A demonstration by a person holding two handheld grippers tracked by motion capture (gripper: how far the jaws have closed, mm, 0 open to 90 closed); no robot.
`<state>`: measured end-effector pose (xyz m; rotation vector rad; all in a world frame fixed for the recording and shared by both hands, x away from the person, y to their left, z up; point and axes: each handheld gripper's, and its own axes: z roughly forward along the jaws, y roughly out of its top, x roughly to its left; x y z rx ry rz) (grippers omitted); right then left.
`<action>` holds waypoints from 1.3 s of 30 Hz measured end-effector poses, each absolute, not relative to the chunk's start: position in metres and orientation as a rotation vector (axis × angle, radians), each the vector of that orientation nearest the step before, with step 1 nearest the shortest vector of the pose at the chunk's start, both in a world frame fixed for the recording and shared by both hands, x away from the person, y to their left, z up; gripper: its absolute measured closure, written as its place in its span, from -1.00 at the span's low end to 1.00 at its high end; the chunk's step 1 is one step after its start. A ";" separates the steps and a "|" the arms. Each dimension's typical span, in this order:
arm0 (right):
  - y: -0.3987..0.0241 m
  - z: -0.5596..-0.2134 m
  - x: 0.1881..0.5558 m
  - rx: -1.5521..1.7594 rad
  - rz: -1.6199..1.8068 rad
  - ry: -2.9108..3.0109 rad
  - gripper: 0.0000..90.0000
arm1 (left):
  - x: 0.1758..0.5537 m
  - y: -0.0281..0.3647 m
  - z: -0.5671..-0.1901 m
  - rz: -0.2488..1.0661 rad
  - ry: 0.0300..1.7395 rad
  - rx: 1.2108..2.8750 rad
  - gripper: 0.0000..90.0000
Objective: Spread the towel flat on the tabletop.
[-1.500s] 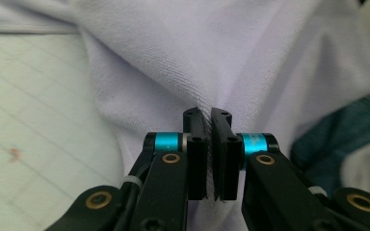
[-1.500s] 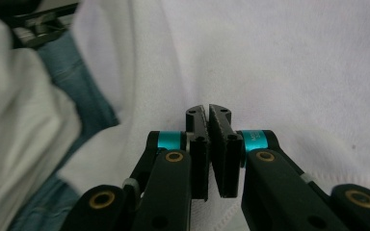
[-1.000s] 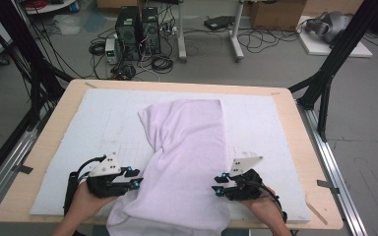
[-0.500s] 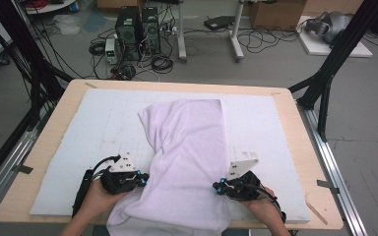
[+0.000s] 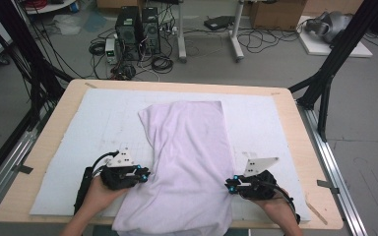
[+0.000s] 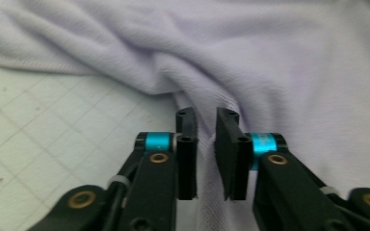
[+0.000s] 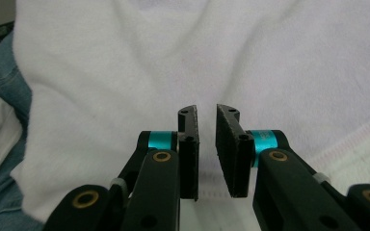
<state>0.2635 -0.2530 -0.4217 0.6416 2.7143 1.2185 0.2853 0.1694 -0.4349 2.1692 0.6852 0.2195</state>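
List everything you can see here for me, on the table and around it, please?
Towel: one, pale lilac, lengthwise down the table's middle, its near end hanging over the front edge.
Mat: one, white with a faint grid, covering most of the tabletop under the towel.
Table: one, light wood, centre of the high view.
Computer towers: two, black, on the floor beyond the table among dark cables.
Cardboard box: one, brown, on the floor at the back.
Frame struts: several, black, beside the table's corners.
Left gripper: one, black with blue rings, at the towel's left edge; narrow gap between the jaws, cloth beneath them.
Right gripper: one, same colours, at the towel's right edge; narrow gap too.
Hands: two, entering from the bottom.
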 end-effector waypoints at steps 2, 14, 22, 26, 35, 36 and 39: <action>-0.244 -0.425 0.268 0.628 1.191 2.736 0.67 | 0.286 0.166 -0.437 0.228 0.676 2.180 0.84; -0.244 -0.433 0.274 0.651 1.145 2.749 0.96 | 0.284 0.142 -0.424 0.208 0.580 2.086 0.99; -0.253 -0.432 0.274 0.683 1.132 2.721 0.84 | 0.294 0.148 -0.425 0.253 0.648 2.084 0.95; -0.247 -0.431 0.276 0.673 1.135 2.719 0.72 | 0.302 0.152 -0.430 0.279 0.701 2.113 0.96; -0.240 -0.438 0.281 0.683 1.090 2.728 0.59 | 0.313 0.141 -0.440 0.214 0.713 2.137 0.91; -0.241 -0.438 0.282 0.685 1.093 2.731 0.59 | 0.314 0.139 -0.439 0.215 0.706 2.125 0.88; -0.241 -0.438 0.282 0.690 1.092 2.731 0.58 | 0.315 0.134 -0.440 0.218 0.700 2.131 0.74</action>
